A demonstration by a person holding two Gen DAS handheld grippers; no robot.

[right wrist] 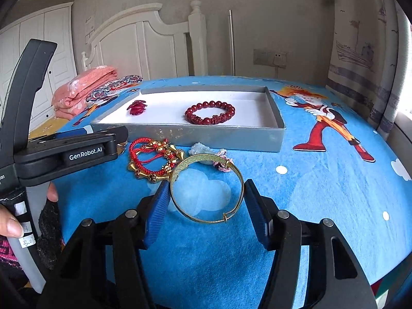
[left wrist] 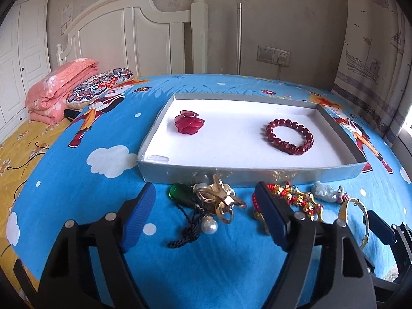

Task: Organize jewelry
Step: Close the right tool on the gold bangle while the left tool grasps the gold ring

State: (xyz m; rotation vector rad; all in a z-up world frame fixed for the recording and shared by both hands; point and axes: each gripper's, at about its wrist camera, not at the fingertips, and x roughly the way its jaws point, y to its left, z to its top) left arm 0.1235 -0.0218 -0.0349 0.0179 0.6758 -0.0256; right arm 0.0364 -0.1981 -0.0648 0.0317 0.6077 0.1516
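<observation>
Nearest the right wrist camera, the right gripper point(right wrist: 206, 203) is bracketing a thin gold bangle point(right wrist: 207, 189) lying flat on the blue cartoon-print bedsheet point(right wrist: 322, 193). Its blue ribbed pads point(right wrist: 157, 213) are sitting just at the bangle's two sides, the jaws about half open; whether the pads are actually pressing on the metal I cannot tell. Just beyond the bangle, a red cord bracelet with gold bell charms point(right wrist: 152, 161) is lying beside a pale jade carving point(right wrist: 202, 149) and a small pink knotted cord point(right wrist: 222, 166).

At the left, the left gripper point(left wrist: 206, 216) is hovering with its jaws well apart and gripping nothing. Between its blue pads point(left wrist: 139, 216), a tangle of gold rings and clasps point(left wrist: 221, 199), a green teardrop gem point(left wrist: 181, 193) and a dark chain with a white pearl point(left wrist: 209, 225) are resting on the sheet, none of it touched by the pads. A hand point(right wrist: 10, 221) is gripping that tool's handle.

Farther back, a shallow grey cardboard tray with a white lining point(left wrist: 257, 173) is sitting on the sheet, holding a dark red bead bracelet point(left wrist: 289, 136) on its right side and a red petal-shaped ornament point(left wrist: 189, 123) on its left, well apart. Beyond, a folded pink quilt point(left wrist: 56, 90) is lying against a white headboard point(left wrist: 134, 31).
</observation>
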